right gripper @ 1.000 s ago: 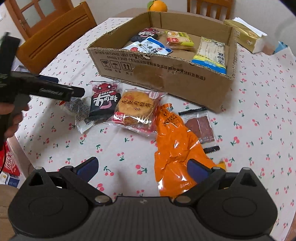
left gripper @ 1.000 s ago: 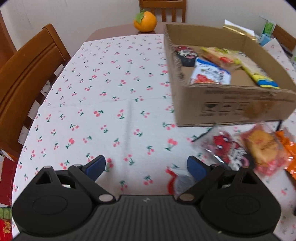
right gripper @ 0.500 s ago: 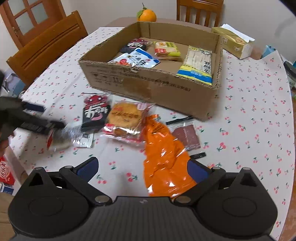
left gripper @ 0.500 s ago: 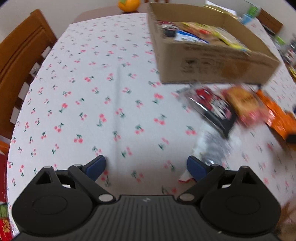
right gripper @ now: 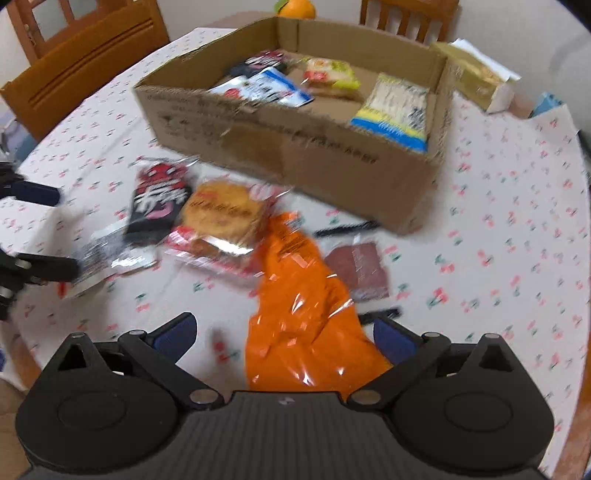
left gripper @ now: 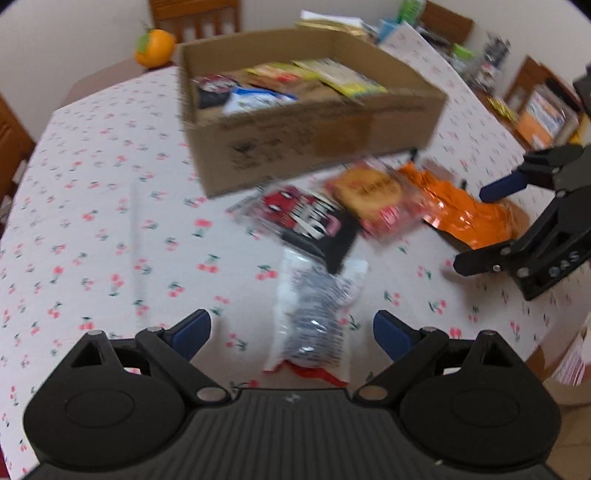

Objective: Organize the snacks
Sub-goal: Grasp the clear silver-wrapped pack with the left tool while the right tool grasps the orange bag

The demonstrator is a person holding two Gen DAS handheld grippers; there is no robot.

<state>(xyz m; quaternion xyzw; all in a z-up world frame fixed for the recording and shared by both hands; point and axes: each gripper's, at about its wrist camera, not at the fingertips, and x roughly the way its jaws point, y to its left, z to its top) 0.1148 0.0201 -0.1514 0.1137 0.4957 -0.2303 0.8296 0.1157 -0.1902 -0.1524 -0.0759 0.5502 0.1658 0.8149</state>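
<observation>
An open cardboard box (left gripper: pixel 314 147) (right gripper: pixel 295 155) holds several snack packets. In front of it on the cherry-print cloth lie a black-and-red packet (left gripper: pixel 306 221) (right gripper: pixel 159 203), a round cookie packet (left gripper: pixel 373 195) (right gripper: pixel 221 214), an orange packet (left gripper: pixel 461 210) (right gripper: pixel 299 314) and a brown packet (right gripper: pixel 358 269). A silver-and-white packet (left gripper: pixel 314 314) (right gripper: pixel 99 258) lies between the fingers of my left gripper (left gripper: pixel 291 334) (right gripper: pixel 44 230), which is open and not pressing it. My right gripper (right gripper: pixel 284 336) (left gripper: pixel 480 225) is open over the near end of the orange packet.
An orange fruit (left gripper: pixel 155 46) (right gripper: pixel 295 7) sits beyond the box. A tissue box (right gripper: pixel 476 77) stands at the back right. Wooden chairs (right gripper: pixel 85 62) surround the table. The table's near edge (left gripper: pixel 535 354) runs close to both grippers.
My left gripper has swung right, from bare cloth to over the silver packet, which now lies between its fingers. The right gripper has barely moved and stays open.
</observation>
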